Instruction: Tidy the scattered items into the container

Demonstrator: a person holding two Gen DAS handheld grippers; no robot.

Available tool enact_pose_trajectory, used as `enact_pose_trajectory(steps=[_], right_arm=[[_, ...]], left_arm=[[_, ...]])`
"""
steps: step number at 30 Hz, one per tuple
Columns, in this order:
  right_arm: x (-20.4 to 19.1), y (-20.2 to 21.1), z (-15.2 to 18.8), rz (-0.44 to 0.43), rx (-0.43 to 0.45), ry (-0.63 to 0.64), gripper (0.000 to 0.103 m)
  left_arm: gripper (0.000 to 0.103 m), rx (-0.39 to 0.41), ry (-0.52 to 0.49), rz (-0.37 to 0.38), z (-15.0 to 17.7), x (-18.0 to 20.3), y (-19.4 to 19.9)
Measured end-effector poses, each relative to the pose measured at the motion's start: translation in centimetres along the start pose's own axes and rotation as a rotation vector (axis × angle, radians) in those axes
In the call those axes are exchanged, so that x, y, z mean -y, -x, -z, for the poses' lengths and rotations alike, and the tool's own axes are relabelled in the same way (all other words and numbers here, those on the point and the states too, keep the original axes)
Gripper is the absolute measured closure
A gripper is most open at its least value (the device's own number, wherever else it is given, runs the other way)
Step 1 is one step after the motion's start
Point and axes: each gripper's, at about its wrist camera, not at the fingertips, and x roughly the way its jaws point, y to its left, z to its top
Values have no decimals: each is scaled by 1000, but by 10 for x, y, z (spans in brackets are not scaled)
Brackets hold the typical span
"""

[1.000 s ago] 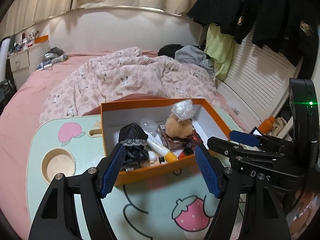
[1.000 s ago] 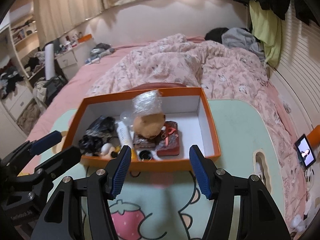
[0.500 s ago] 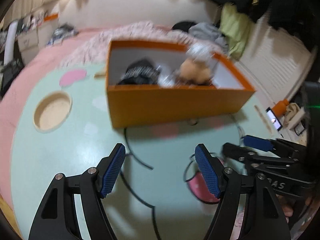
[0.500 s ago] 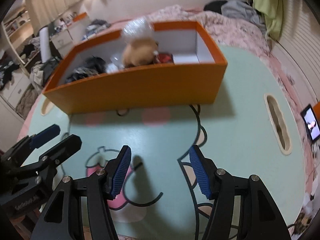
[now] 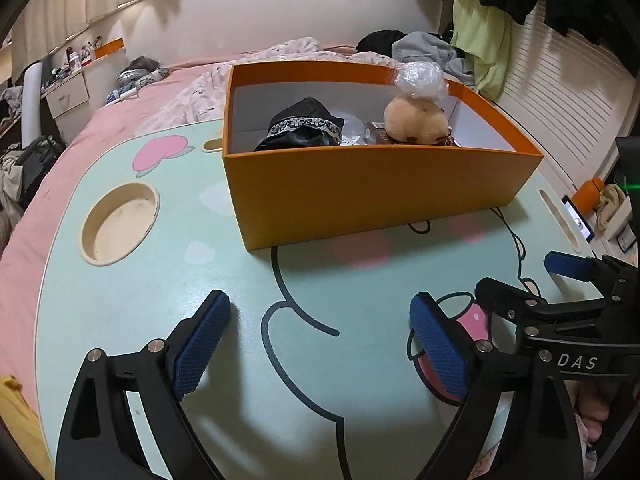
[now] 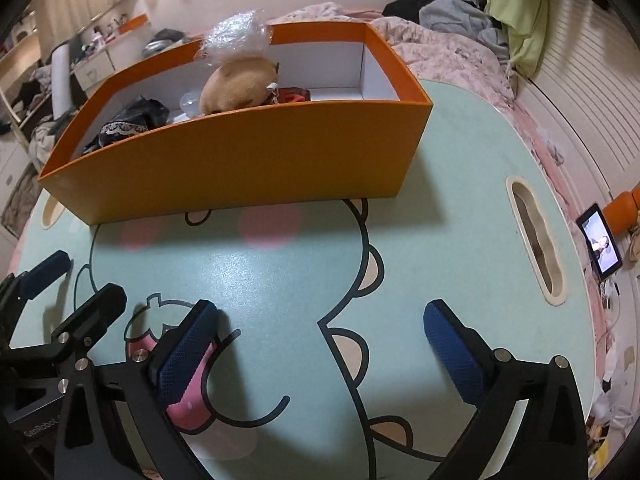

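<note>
An orange box (image 5: 372, 192) stands on the mint cartoon table (image 5: 168, 288); it also shows in the right wrist view (image 6: 240, 160). Inside lie a tan plush in clear wrap (image 5: 416, 118), a black lace-trimmed cloth (image 5: 304, 128) and smaller items, partly hidden by the front wall. My left gripper (image 5: 320, 340) is open and empty, low over the table in front of the box. My right gripper (image 6: 320, 344) is open and empty, also near the table's front. Each gripper shows at the edge of the other's view.
The table has a round cup recess (image 5: 120, 222) at the left and a slot (image 6: 536, 240) at the right. A pink bed with a rumpled quilt (image 6: 440, 52) lies behind. A phone (image 6: 600, 246) stands off the table's right edge.
Both grippers have dropped from above the box and pulled back toward the table's front edge. They stay open and empty. The box has not moved.
</note>
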Motion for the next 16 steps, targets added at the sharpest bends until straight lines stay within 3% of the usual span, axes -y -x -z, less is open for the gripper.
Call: enact_pose_trajectory(steps=[5, 16], right_arm=[[0, 2, 1, 0, 3, -1, 0], [-1, 2, 2, 0, 3, 0, 0]], left_arm=[[11, -1, -33, -39, 5, 5, -5], [10, 2, -26, -47, 5, 5, -6]])
